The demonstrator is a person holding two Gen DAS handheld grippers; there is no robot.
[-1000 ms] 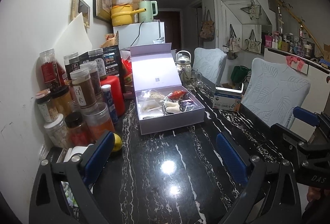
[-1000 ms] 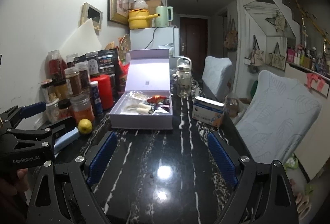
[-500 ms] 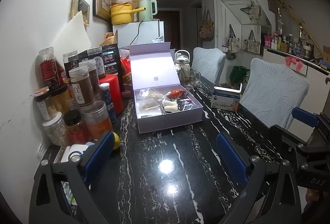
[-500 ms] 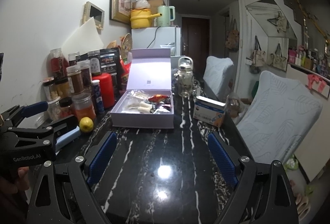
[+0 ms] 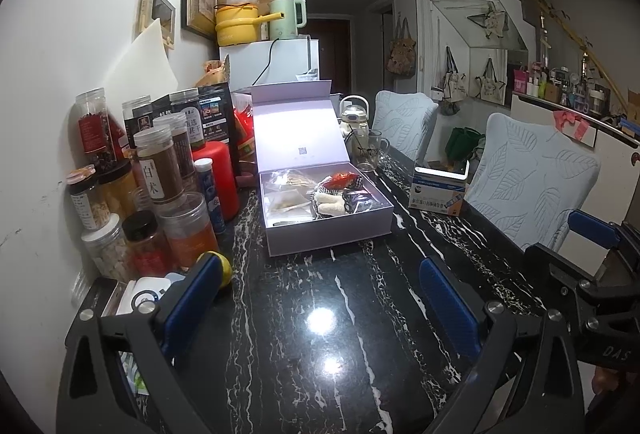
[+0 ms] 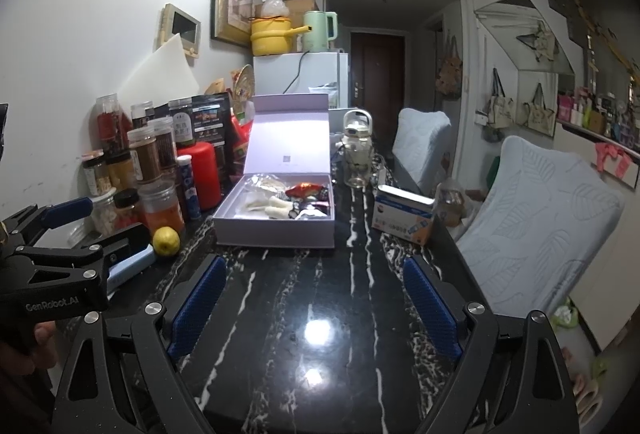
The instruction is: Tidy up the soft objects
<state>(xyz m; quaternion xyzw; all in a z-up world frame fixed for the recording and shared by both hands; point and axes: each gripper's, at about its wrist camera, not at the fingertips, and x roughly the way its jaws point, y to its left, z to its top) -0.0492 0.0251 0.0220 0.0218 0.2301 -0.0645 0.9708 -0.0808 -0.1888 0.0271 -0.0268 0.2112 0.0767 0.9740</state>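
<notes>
An open lavender gift box [image 5: 328, 230] [image 6: 276, 232] with its lid up stands on the black marble table [image 5: 320, 334]. Inside lie soft items: clear plastic packets [image 5: 286, 194], a white plush piece [image 5: 330, 204] [image 6: 278, 204], a red wrapped item [image 5: 340, 179] [image 6: 306, 190] and dark wrappers [image 5: 360, 200]. My left gripper [image 5: 320, 298] is open and empty, well short of the box. My right gripper [image 6: 316, 298] is open and empty too, also short of the box. Each gripper shows at the edge of the other's view.
Several jars and bottles [image 5: 160, 194] crowd the left wall side, with a red canister [image 5: 216, 178] and a lemon [image 6: 166, 240]. A blue-white carton [image 5: 438, 190] [image 6: 402, 216] and a glass mug [image 5: 368, 150] stand right of the box. Two covered chairs [image 5: 532, 186] line the table's right edge.
Both grippers have drawn back and risen slightly, so the box looks a little farther away. Both stay open and empty.
</notes>
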